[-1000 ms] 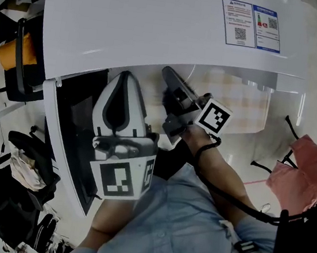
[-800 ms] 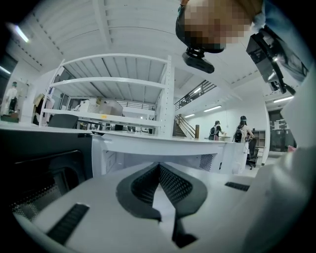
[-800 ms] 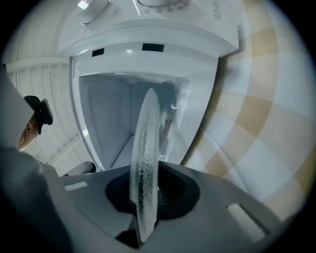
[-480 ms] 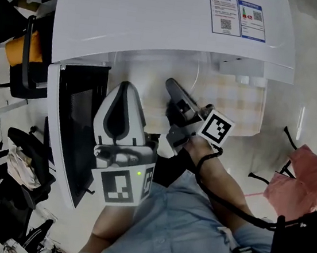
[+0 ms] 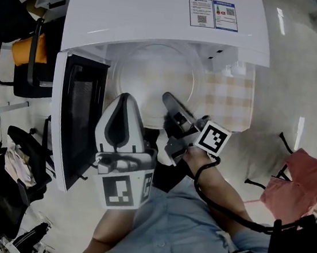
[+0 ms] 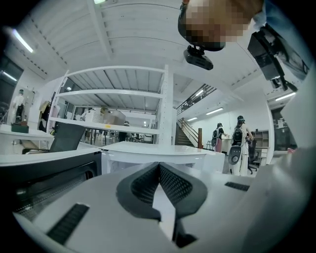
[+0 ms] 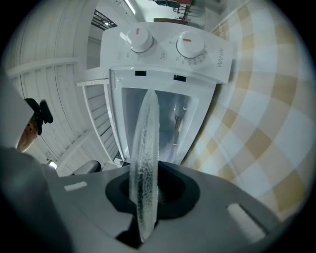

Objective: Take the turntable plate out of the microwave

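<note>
Head view: we look down on a white microwave (image 5: 161,19) whose door (image 5: 75,118) stands swung open at the left.
Out front: the turntable plate (image 5: 153,82), clear glass, lies flat before the open cavity, mostly out from under the oven's top and over a checked cloth (image 5: 226,97).
At the rim: our right gripper (image 5: 168,100) meets the plate's near edge from the front.
Right gripper view: we see its fingers pinching that rim, the glass edge-on between the pads and running toward the cavity beside two knobs (image 7: 140,38).
Beside the door: our left gripper (image 5: 124,98) hangs close alongside the right one, just above the plate's near edge.
Left gripper view: we find its fingers pressed together at the tips, nothing between them.
</note>
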`<state>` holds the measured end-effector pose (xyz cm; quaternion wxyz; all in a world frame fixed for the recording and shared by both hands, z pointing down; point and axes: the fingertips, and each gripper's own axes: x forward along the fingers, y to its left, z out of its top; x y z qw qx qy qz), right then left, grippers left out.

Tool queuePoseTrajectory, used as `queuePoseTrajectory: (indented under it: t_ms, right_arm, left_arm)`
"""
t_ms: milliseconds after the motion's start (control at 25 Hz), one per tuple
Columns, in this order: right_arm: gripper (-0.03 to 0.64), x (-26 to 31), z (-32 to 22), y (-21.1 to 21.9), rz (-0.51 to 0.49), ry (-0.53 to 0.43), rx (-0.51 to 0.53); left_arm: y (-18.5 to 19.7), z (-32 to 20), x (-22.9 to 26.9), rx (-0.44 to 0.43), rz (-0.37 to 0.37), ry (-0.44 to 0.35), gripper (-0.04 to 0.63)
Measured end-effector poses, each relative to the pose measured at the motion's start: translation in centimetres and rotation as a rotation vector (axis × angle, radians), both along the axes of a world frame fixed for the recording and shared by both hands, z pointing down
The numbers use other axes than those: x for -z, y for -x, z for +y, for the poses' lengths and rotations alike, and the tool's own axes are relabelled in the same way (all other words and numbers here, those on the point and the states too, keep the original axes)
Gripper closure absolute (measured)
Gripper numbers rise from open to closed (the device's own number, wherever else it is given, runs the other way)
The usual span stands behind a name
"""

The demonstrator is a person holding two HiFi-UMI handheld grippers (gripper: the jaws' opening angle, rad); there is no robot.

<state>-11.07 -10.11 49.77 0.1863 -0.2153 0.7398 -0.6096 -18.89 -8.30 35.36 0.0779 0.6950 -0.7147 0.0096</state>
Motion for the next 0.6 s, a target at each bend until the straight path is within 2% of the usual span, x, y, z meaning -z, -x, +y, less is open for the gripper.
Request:
queuePoseTrajectory:
  t_ms: [240, 600]
  right_arm:
    - [0.591, 2.9, 3.1, -1.3, -0.016, 0.003, 0.028]
    - [0.591, 9.0, 5.5, -3.1, -0.042, -0.047, 0.083]
  left_arm:
    - [-1.9, 1.8, 2.6, -0.003, 0.000, -0.035, 0.588]
    - [-4.5, 3.2, 7.7, -0.011, -0.014, -0.084, 0.588]
